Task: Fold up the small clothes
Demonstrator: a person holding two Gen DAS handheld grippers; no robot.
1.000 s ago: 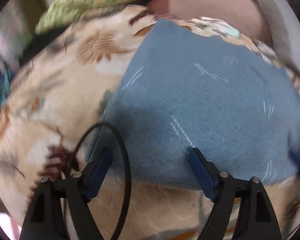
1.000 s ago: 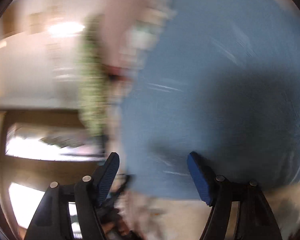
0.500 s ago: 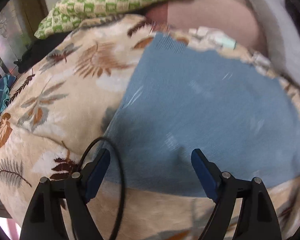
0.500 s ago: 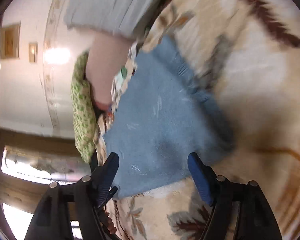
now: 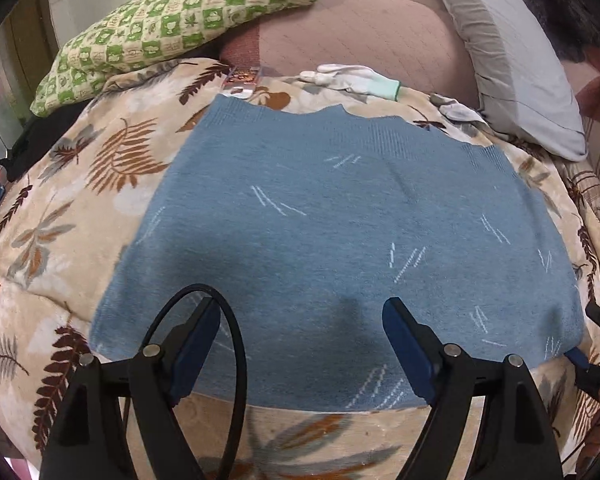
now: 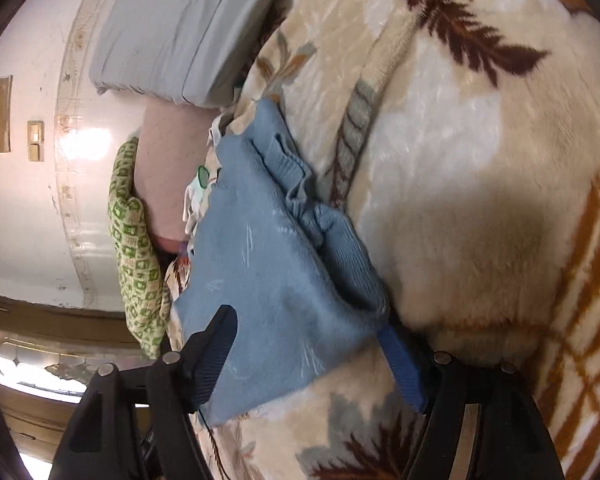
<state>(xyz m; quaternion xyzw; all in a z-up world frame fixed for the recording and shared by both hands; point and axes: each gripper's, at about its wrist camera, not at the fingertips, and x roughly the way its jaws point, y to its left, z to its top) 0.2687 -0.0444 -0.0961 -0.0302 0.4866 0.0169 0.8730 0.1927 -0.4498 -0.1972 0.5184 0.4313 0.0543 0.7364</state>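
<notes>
The blue knit garment (image 5: pixel 340 240) lies spread flat on the leaf-patterned blanket (image 5: pixel 80 208), so the step in hand looks like the pause between laying or smoothing it out and taking hold for a fold. The left gripper (image 5: pixel 300 344) hovers over the garment's near edge with its jaws wide apart and nothing between the pads. The right gripper (image 6: pixel 308 356) sits at the garment's near right corner; its jaws have just been opening, and the cloth lies between them without being pinched. As a judgement, the next move calls for both grippers to come down onto an edge or a pair of corners, close on the fabric alone without catching the plush blanket beneath, then lift and carry that edge across evenly. The garment is a soft, muted blue knit with small groups of pale stitched dashes scattered over it and a ribbed band along the far edge. From the right wrist view its right side is bunched into ribbed folds rather than lying smooth. White gloves (image 5: pixel 352 78) rest just beyond its far edge, with a green checked pillow (image 5: pixel 180 24) farther off to the left.
</notes>
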